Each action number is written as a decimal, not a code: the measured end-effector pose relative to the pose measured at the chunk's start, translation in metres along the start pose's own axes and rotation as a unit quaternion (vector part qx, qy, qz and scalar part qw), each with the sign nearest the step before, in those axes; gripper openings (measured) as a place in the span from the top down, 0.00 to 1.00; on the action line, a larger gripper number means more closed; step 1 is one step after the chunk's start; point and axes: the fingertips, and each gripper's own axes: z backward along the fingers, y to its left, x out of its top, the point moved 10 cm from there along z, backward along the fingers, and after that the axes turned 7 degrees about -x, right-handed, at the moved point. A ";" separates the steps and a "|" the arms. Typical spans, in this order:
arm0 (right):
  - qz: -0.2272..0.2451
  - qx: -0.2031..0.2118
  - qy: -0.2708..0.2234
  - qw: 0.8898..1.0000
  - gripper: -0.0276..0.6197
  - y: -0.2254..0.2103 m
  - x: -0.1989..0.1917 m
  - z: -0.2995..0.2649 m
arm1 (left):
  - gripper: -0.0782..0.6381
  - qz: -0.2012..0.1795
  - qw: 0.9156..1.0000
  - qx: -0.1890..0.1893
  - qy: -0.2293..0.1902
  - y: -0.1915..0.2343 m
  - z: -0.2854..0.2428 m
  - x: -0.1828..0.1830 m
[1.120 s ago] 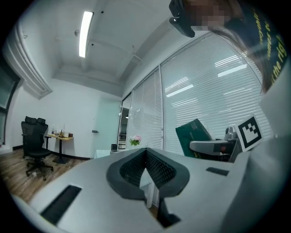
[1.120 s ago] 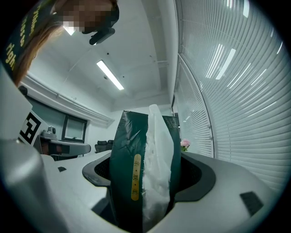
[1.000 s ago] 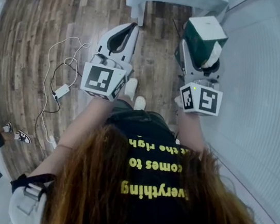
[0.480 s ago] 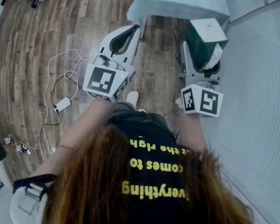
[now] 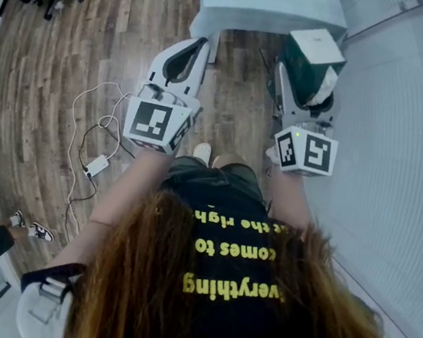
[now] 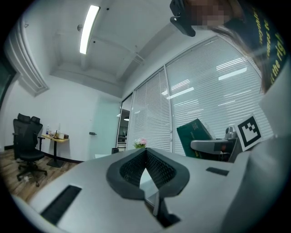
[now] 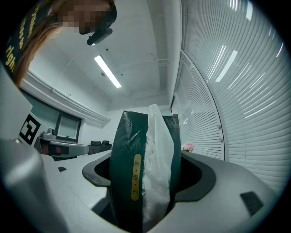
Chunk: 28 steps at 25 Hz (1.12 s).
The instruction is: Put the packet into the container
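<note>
My right gripper [image 5: 310, 78] is shut on a dark green packet [image 5: 312, 49] with a white top, held out over the floor near the table corner. In the right gripper view the packet [image 7: 125, 150] stands upright between the jaws, and white tissue [image 7: 158, 150] pokes out of its slit. My left gripper [image 5: 200, 44] is shut with nothing in it; its dark pads [image 6: 157, 170] meet at the tip. From the left gripper view the packet [image 6: 194, 133] shows at the right. No container shows in any view.
A table under a pale cloth [image 5: 268, 3] stands just ahead over wood flooring [image 5: 72, 49]. A white cable with a power adapter [image 5: 95, 164] lies on the floor at left. White blinds [image 5: 403, 153] line the right side. Another person's feet [image 5: 28, 225] are at lower left.
The table has drawn closer and the cable has slid back in the view, as the person walks forward. Both grippers keep their pose, the packet still held.
</note>
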 end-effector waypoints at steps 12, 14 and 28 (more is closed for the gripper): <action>0.006 -0.012 0.008 1.000 0.38 -0.023 0.010 -0.011 | 0.89 0.016 1.000 0.007 0.001 -0.001 -0.010 0.000; 0.005 -0.005 0.010 1.000 0.38 -0.028 0.013 -0.023 | 0.89 0.015 1.000 0.009 0.001 0.001 -0.022 0.005; 0.008 0.037 -0.007 0.999 0.38 -0.087 0.029 -0.093 | 0.89 -0.007 0.999 0.016 -0.040 -0.004 -0.101 0.034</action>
